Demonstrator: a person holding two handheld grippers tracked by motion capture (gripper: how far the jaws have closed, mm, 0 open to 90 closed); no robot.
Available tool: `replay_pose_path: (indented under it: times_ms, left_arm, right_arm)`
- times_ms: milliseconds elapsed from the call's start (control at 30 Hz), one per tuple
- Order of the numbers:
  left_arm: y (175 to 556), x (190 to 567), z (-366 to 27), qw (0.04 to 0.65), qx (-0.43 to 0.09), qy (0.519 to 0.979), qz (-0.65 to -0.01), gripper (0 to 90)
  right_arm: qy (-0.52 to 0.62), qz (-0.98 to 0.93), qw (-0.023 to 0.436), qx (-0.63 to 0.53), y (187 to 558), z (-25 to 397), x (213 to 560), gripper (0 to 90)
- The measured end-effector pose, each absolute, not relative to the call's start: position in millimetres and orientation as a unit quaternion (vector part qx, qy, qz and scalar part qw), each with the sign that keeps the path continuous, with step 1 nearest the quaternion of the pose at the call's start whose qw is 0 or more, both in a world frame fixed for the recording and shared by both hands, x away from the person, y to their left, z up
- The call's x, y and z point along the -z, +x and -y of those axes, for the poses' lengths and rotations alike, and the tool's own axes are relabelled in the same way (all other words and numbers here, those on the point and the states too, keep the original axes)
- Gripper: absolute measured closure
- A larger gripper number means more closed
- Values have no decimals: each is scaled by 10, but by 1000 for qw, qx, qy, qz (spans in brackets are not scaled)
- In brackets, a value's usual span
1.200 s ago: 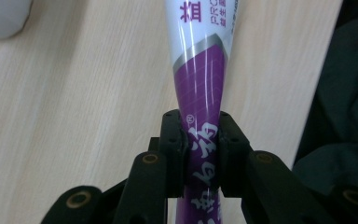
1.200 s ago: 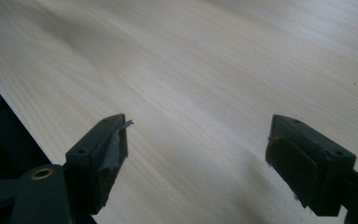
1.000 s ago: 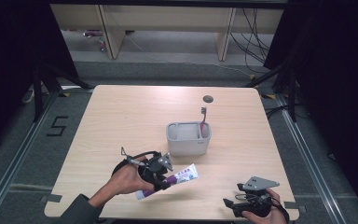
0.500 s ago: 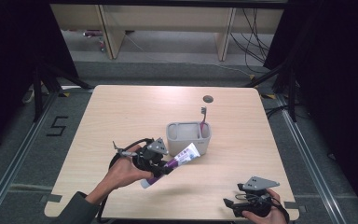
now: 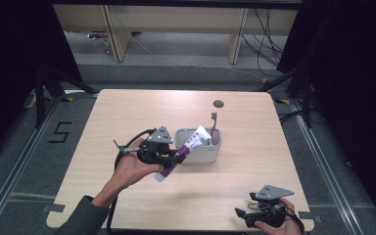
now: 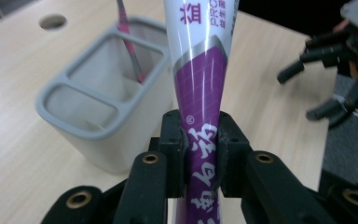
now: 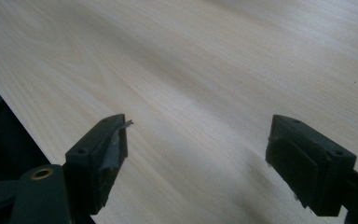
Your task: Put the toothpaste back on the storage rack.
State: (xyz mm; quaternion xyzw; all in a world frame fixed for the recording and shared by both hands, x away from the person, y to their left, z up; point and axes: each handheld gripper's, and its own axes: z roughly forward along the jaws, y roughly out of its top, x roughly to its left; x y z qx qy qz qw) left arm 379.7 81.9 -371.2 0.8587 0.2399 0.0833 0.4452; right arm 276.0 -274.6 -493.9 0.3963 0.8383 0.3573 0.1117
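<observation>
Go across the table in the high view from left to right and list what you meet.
Left gripper → toothpaste tube → grey holder with a toothbrush → right gripper

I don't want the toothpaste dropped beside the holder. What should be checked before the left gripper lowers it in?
1. Grip: left gripper is shut on the toothpaste tube, fingers pinching its purple lower part. Ok.
2. Tube over the grey holder: in the high view its white end overlaps the rim. Ok.
3. Which compartment lies beneath it: cannot tell.
4. Toothbrush stands at the holder's far side, apart from the tube. Ok.
5. Right gripper rests open at the table's near edge, out of the way. Ok.
</observation>
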Motion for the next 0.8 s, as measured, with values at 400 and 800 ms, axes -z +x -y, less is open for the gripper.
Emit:
replay_pose_path:
  times_ms: [400,800]
  left_arm:
    - [3964,3583,-800,495,-103,821,-264,757]
    - [4132,3490,-710,522,-122,798,-277,757]
  right_arm:
    - [401,-836,109,-358,2757,2749,4939,209]
    - [408,-835,101,-356,2752,2746,4945,209]
